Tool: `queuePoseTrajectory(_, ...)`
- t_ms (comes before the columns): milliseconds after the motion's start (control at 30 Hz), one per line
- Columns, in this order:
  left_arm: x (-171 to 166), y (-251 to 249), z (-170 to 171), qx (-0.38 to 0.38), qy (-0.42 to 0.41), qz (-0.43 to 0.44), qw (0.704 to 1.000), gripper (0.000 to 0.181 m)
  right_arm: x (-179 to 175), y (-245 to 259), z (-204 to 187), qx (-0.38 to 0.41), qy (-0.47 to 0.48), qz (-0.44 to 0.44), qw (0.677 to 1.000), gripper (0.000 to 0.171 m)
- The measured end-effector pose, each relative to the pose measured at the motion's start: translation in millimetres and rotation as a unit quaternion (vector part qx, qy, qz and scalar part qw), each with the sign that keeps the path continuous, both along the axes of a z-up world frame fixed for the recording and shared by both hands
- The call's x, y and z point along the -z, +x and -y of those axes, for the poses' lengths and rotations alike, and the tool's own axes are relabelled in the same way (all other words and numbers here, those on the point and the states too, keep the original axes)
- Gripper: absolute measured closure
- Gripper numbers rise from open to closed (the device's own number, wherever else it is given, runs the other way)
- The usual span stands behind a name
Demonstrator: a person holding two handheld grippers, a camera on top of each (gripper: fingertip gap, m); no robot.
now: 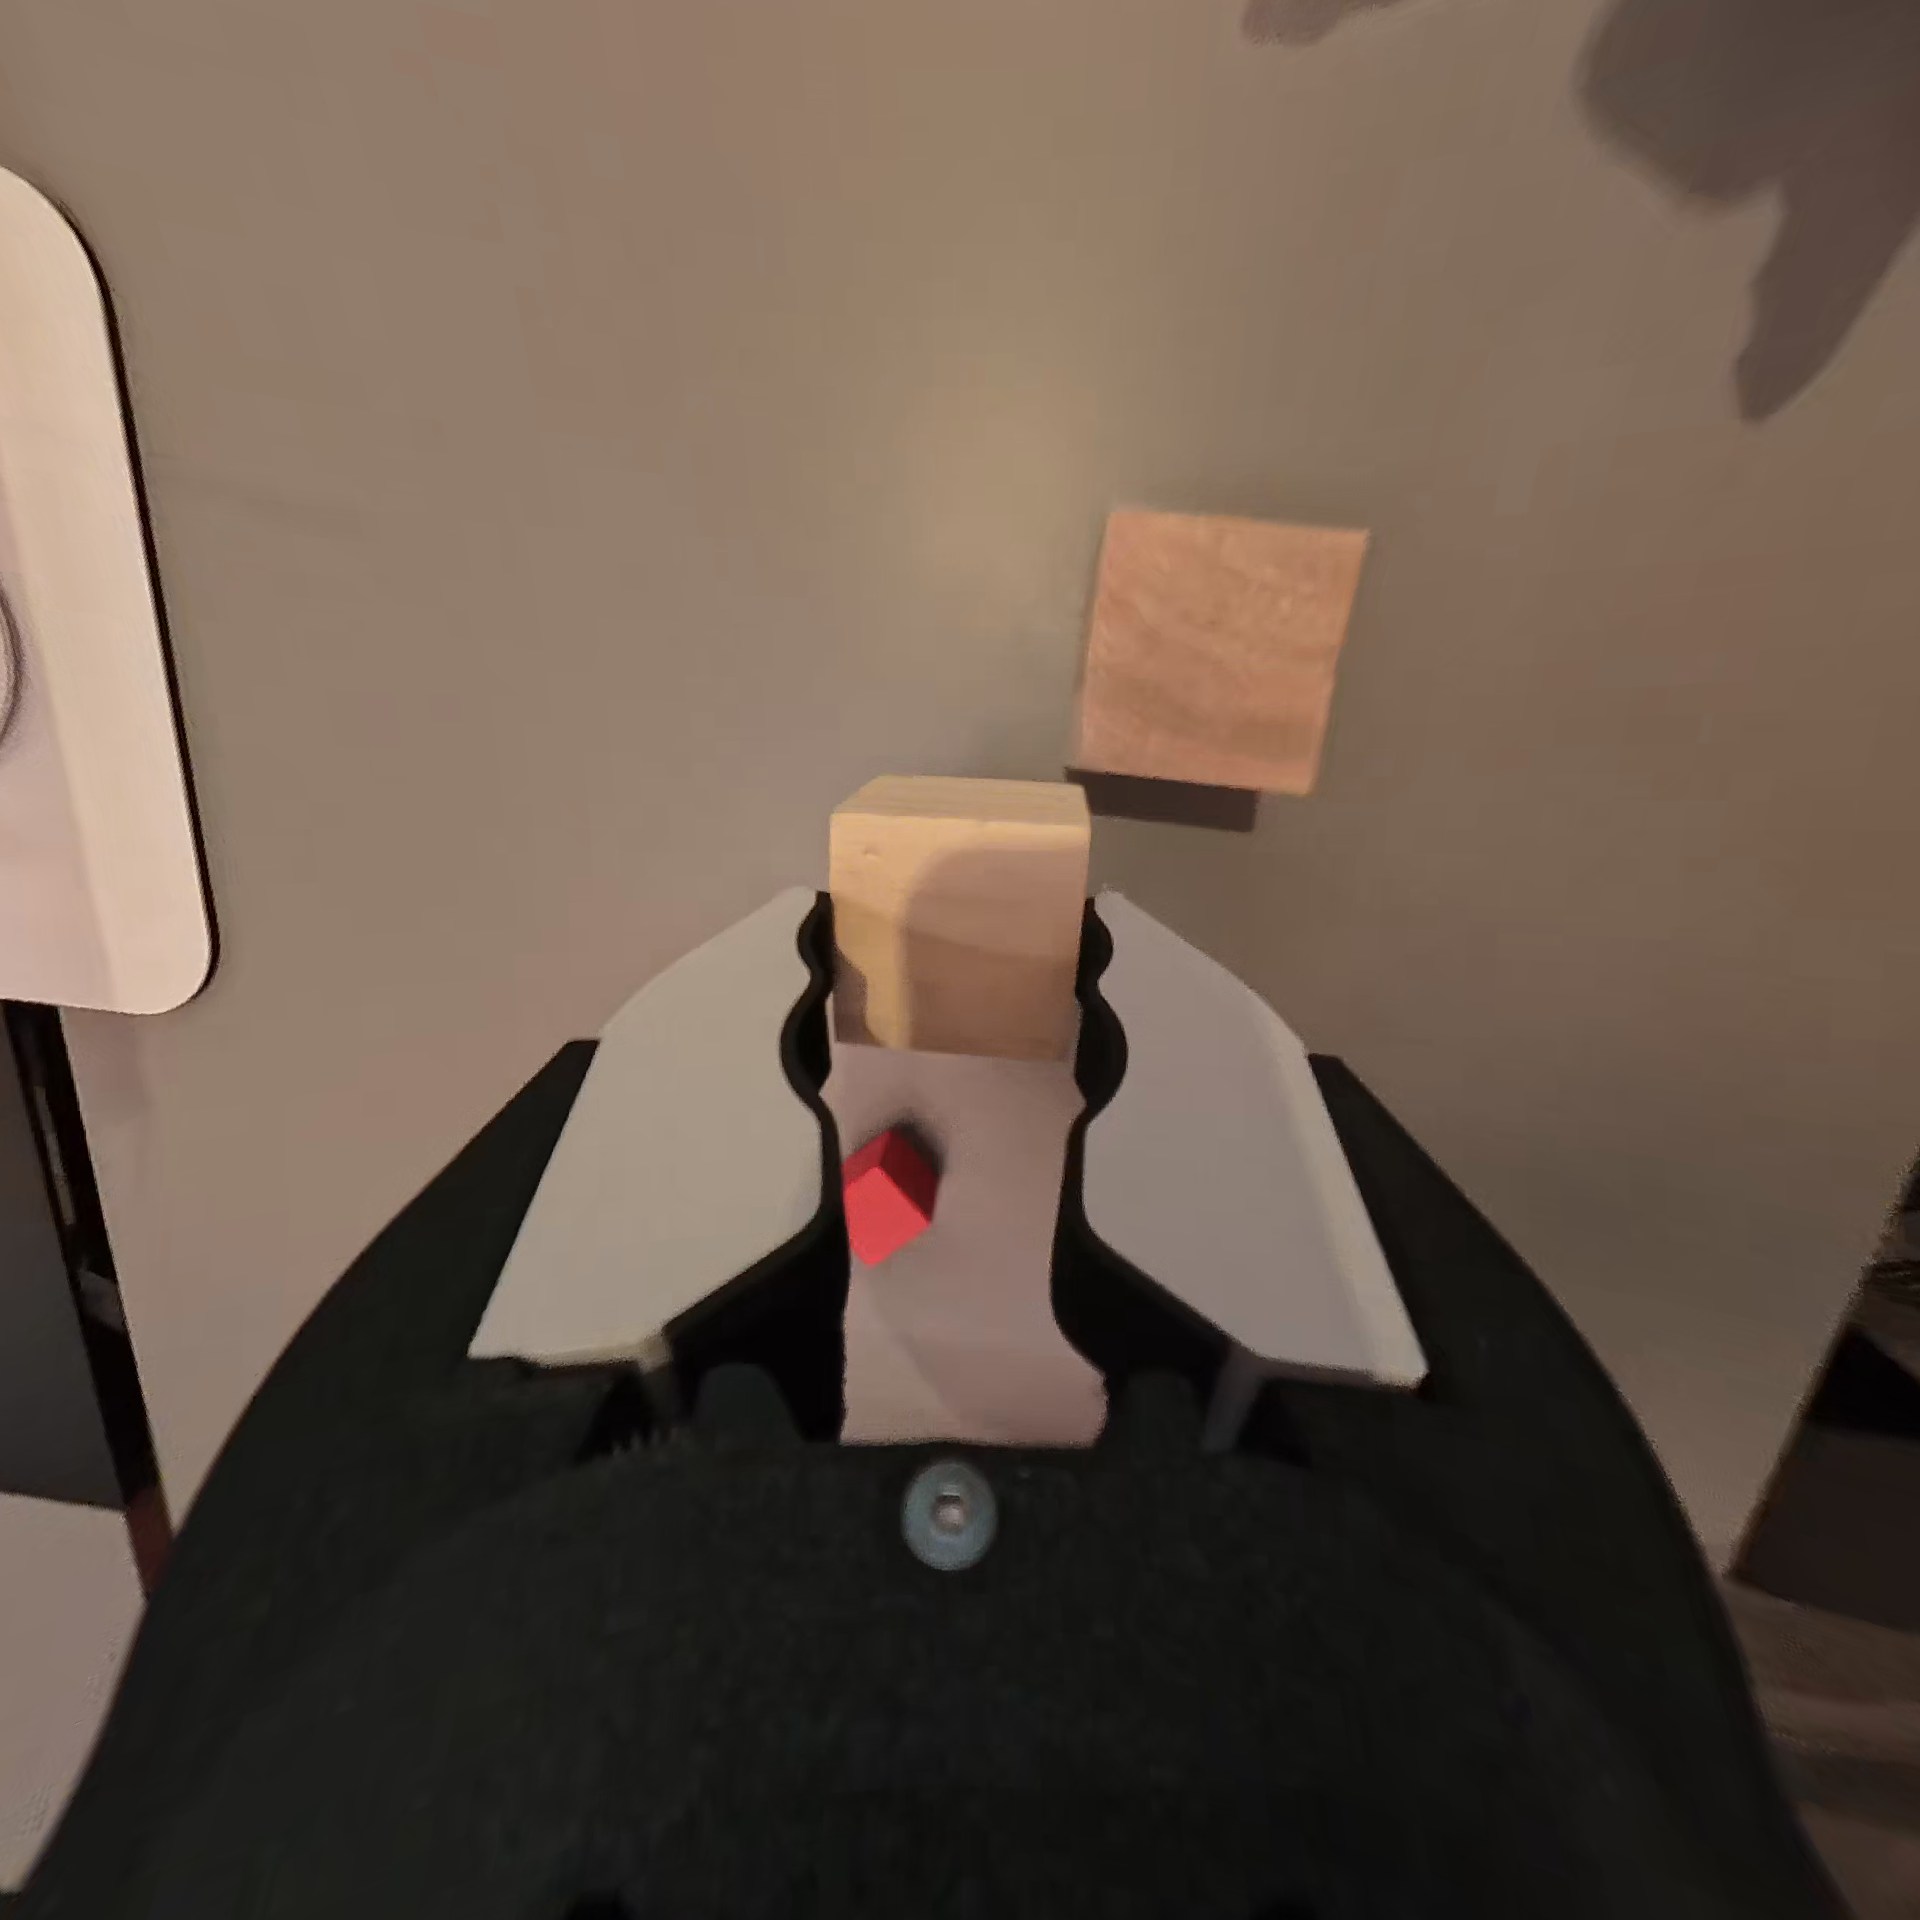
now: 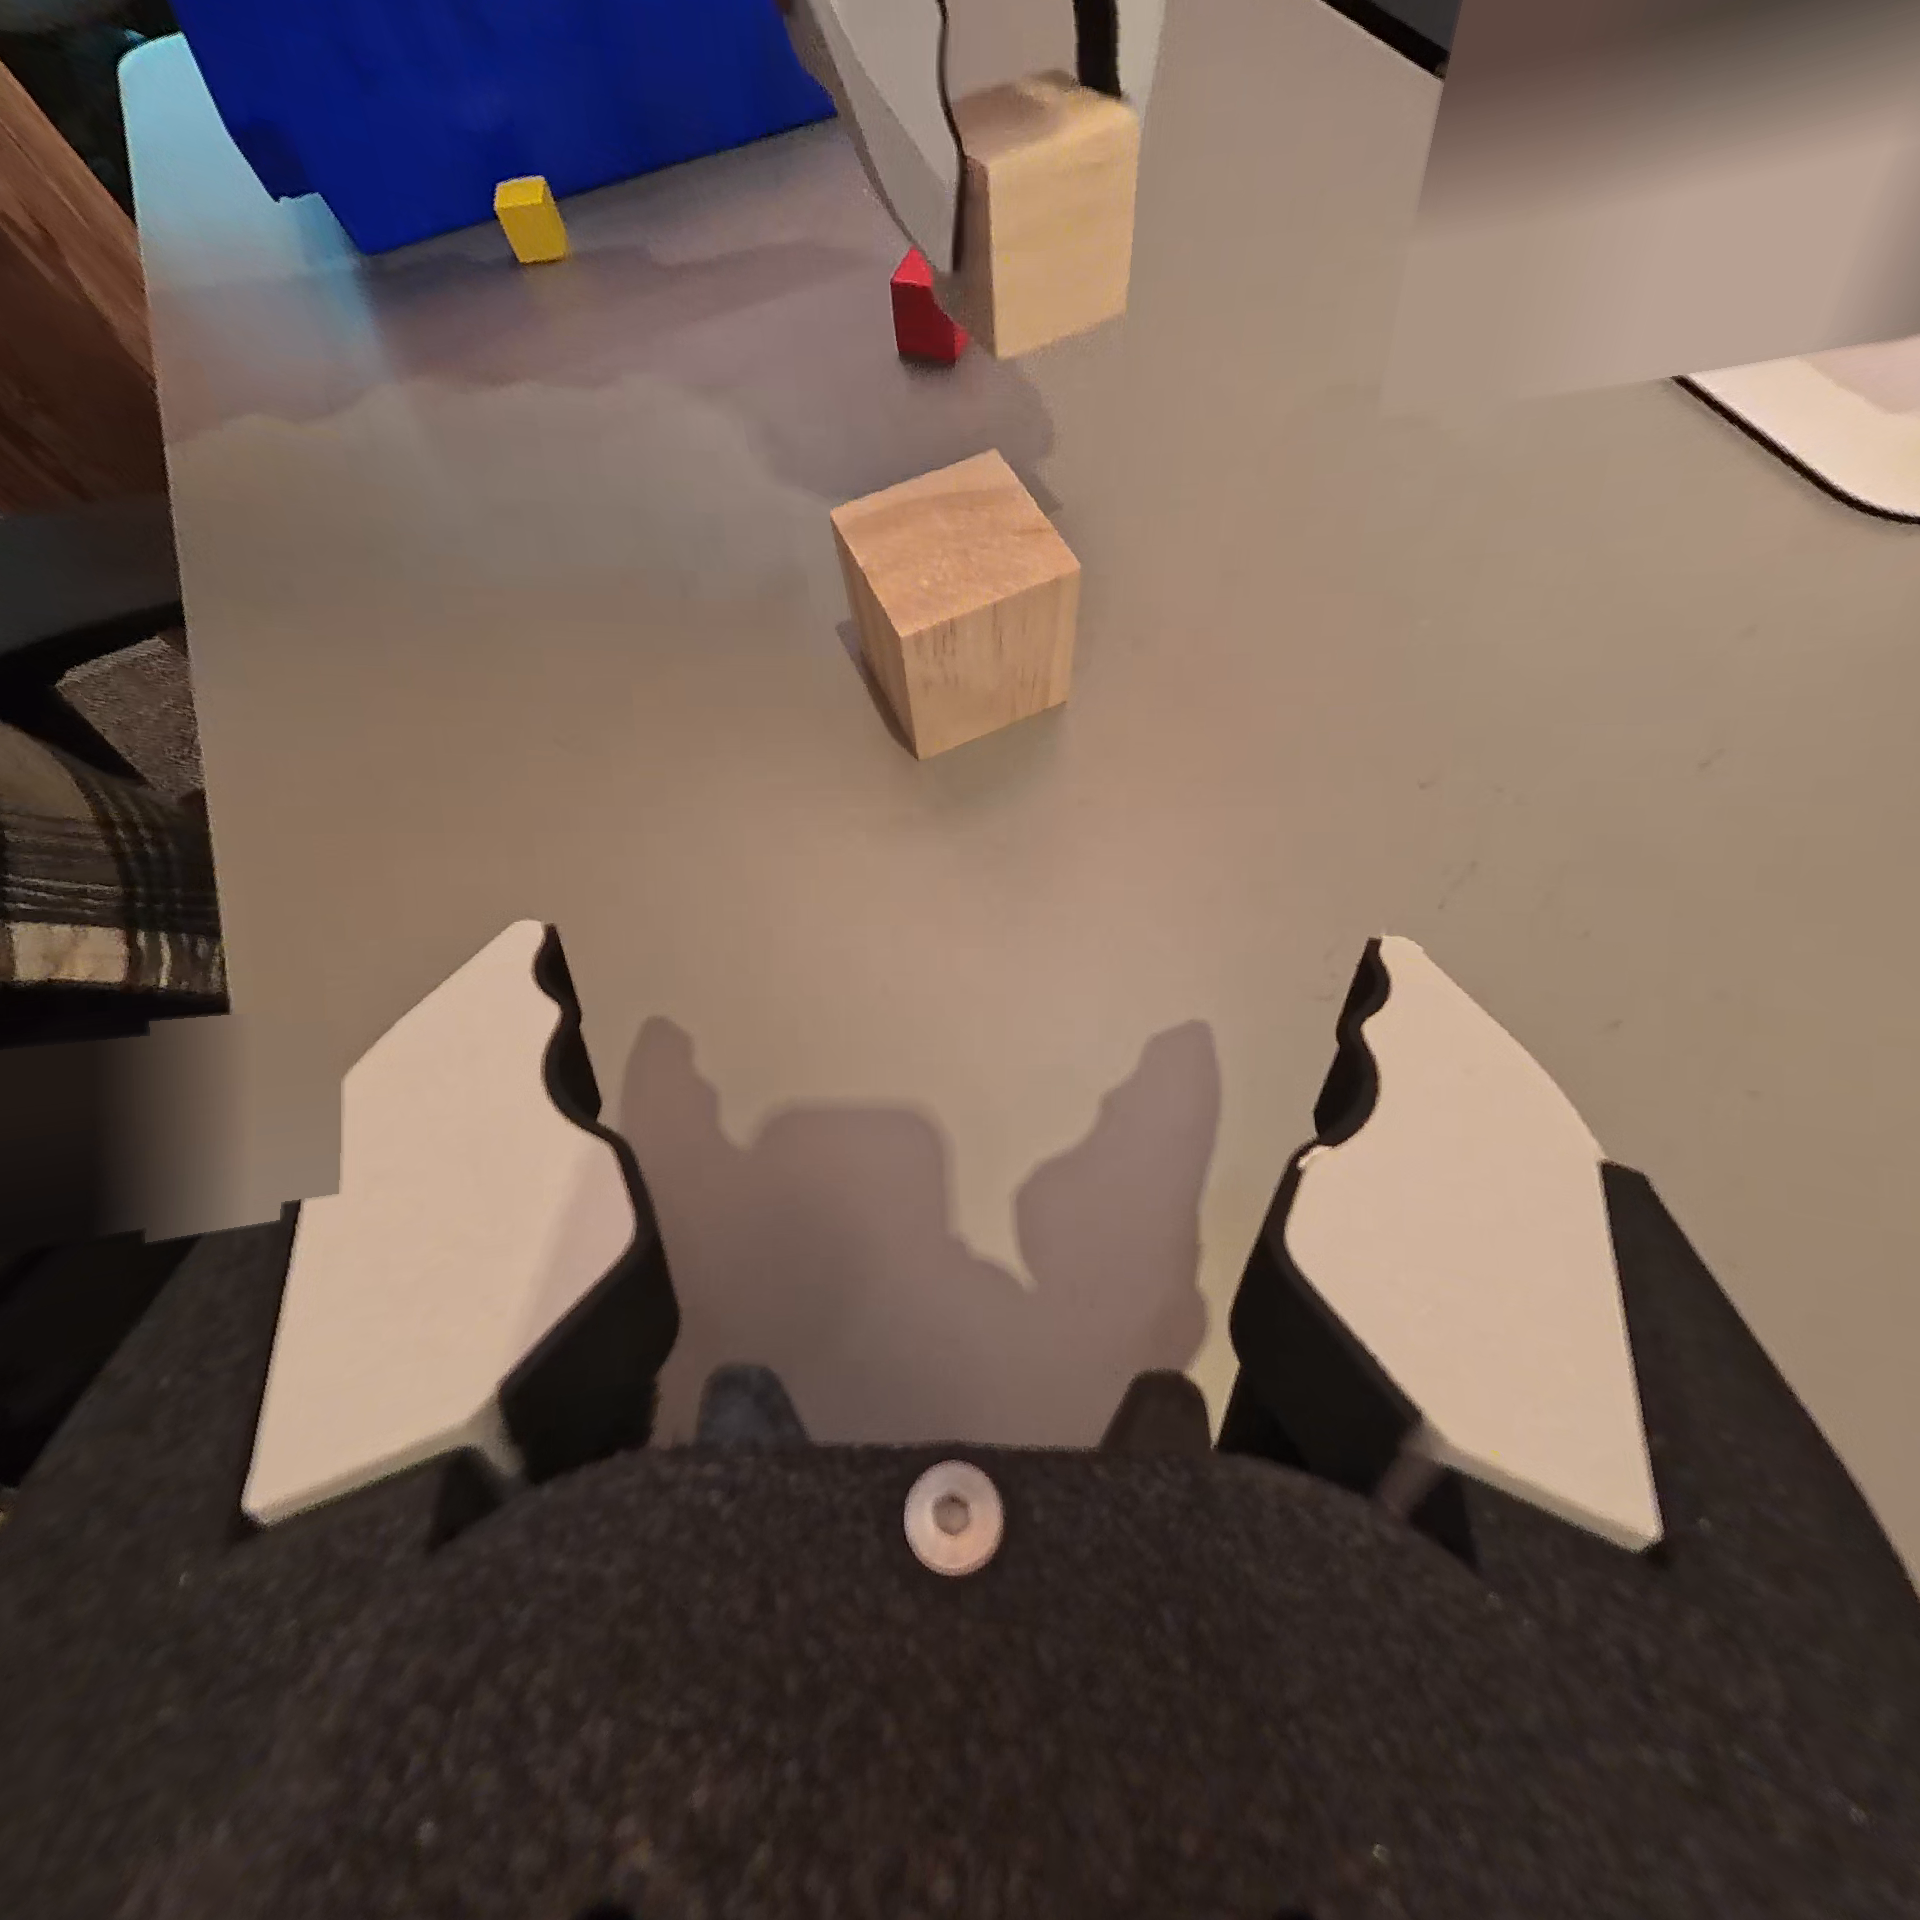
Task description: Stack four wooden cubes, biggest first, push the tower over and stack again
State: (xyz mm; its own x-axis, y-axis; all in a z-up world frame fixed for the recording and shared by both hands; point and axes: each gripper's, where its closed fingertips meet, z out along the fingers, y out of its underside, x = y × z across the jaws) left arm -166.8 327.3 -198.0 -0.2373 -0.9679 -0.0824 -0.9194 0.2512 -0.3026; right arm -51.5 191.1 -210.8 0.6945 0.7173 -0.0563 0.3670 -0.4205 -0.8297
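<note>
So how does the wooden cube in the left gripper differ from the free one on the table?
The held wooden cube is clamped between the fingers of the left gripper; the free wooden cube stands untouched on the table. The held one has a red cube close by; the free one stands alone. Both are plain light wood.

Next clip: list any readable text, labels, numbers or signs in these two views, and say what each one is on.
None readable in either view.
The wooden cubes, red cube and yellow cube show plain faces.
The blue bin and both grippers carry no visible markings.
The white board at the left edge shows only a blurred dark curve, unreadable.
</note>
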Motion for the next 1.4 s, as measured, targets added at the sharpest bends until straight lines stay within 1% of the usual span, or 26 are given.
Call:
queuePoseTrajectory(100, -14, 5, 19, -0.019, -0.009, -0.004, 1.000, 0.137, -2, -1, 1, -0.002, -0.002, -0.008, 1.000, 0.037)
queuePoseTrajectory(200, -19, 13, 36, -0.029, -0.009, -0.008, 1.000, 0.137, 0, -3, 4, -0.006, -0.004, -0.002, 1.000, 0.037)
queuePoseTrajectory(300, -17, 20, 48, -0.037, -0.014, -0.015, 0.999, 0.137, -1, -4, 5, -0.008, -0.003, 0.000, 1.000, 0.037)
queuePoseTrajectory(400, -9, 26, 56, -0.024, -0.015, -0.021, 0.999, 0.137, -4, -3, 6, -0.008, 0.001, 0.001, 1.000, 0.037)
queuePoseTrajectory(633, 7, 32, 56, -0.005, 0.002, -0.046, 0.999, 0.137, -7, -2, 8, -0.008, 0.005, 0.000, 1.000, 0.037)
queuePoseTrajectory(800, 15, 31, 58, 0.011, -0.002, -0.057, 0.998, 0.137, -8, -2, 8, -0.008, 0.007, -0.001, 1.000, 0.038)
queuePoseTrajectory(1333, 20, 31, 59, 0.028, -0.008, -0.061, 0.998, 0.136, -5, -3, 7, -0.009, 0.003, -0.002, 1.000, 0.037)
queuePoseTrajectory(1367, 22, 31, 59, 0.029, -0.010, -0.062, 0.998, 0.136, -5, -3, 7, -0.008, 0.003, -0.002, 1.000, 0.037)
queuePoseTrajectory(1400, 23, 31, 59, 0.029, -0.009, -0.063, 0.998, 0.130, -6, -3, 7, -0.008, 0.004, -0.002, 1.000, 0.036)
